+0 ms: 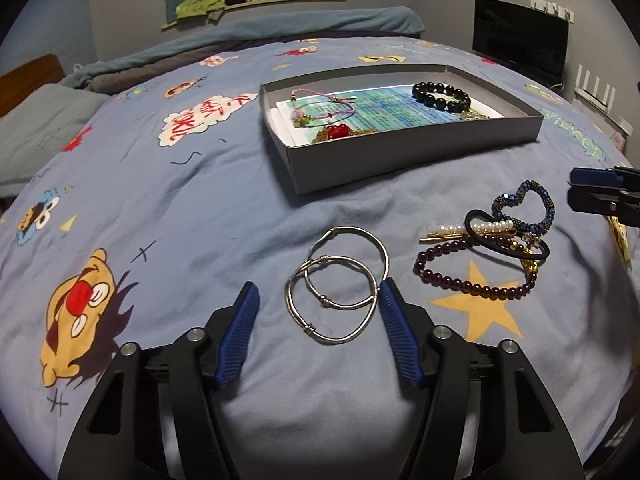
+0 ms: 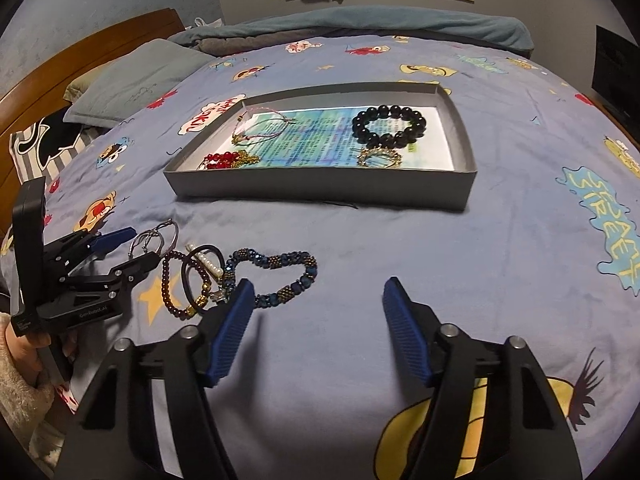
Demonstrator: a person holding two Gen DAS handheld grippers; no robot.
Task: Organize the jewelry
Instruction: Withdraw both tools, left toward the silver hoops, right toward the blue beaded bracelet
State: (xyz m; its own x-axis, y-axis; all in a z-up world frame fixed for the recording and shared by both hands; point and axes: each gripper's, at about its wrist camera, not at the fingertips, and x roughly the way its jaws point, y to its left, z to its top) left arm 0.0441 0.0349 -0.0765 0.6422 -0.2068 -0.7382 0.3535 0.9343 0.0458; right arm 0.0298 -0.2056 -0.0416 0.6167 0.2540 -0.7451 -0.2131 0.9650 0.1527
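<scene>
Two overlapping silver bangles lie on the bedspread between the open jaws of my left gripper; they also show in the right wrist view. To their right lies a pile: a dark red bead bracelet, a black hair tie, a pearl clip and a blue beaded bracelet. My right gripper is open and empty, its left finger just right of the pile. A grey tray holds a black bead bracelet, cord bracelets and red beads.
The bed has a blue cartoon-print sheet. A grey pillow and wooden headboard lie at the left. A rolled blanket runs along the far side. A black monitor stands at the far right.
</scene>
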